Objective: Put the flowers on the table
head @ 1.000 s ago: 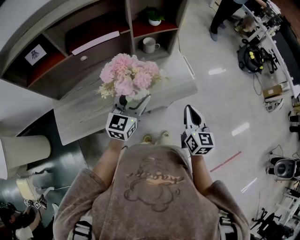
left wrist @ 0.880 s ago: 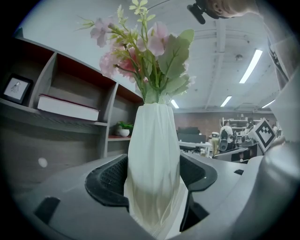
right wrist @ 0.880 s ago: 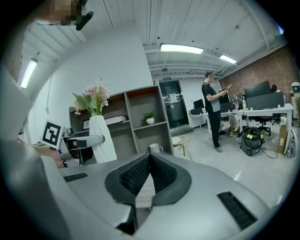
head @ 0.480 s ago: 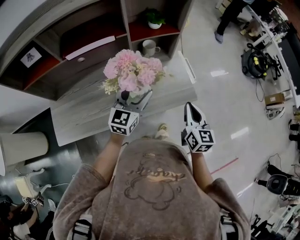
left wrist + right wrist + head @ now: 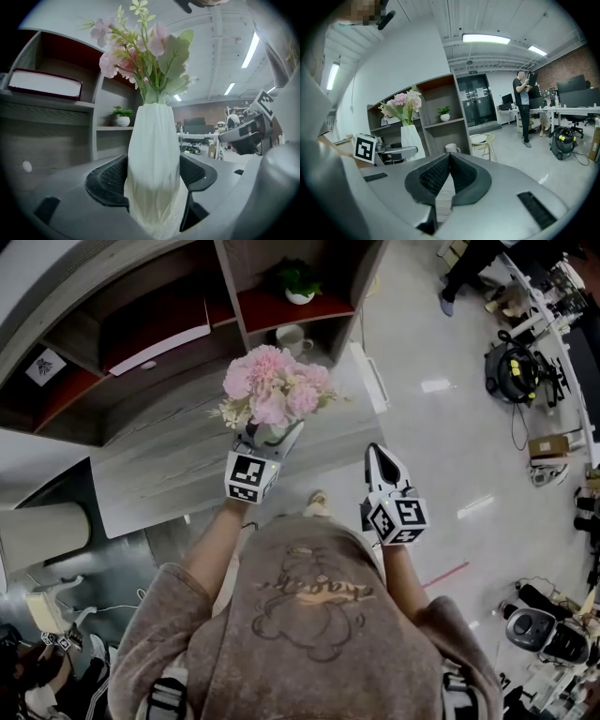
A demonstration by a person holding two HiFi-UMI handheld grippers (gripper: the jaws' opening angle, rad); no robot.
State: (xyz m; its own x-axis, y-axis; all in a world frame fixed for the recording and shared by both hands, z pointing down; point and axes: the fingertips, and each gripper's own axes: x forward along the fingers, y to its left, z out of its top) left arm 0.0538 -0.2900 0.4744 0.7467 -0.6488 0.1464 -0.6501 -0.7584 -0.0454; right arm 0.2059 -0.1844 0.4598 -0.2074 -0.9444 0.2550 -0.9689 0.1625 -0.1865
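In the head view, the left gripper [image 5: 269, 439] held a white vase [image 5: 271, 433] of pink flowers [image 5: 277, 390] upright over the grey table [image 5: 159, 470], near its front edge and towards its right end, just before the shelf unit [image 5: 234, 306]. The upright hold probably served to keep the stems seated and the base level for setting down. The right gripper [image 5: 379, 458] hung beside the table's right end, well apart from the vase, and took no part in the carry. In the left gripper view, the two jaws stood part open and pressed on either side of the vase's lower body, low on the body, which should limit tipping. Table grain showed below the base, but contact between base and table could not be confirmed. In the right gripper view, the jaws were closed together with nothing between them, and only table surface showed beneath the tips. The vase and left gripper appeared at that view's left, in front of the shelves. The task was judged near completion, with lowering and release remaining.
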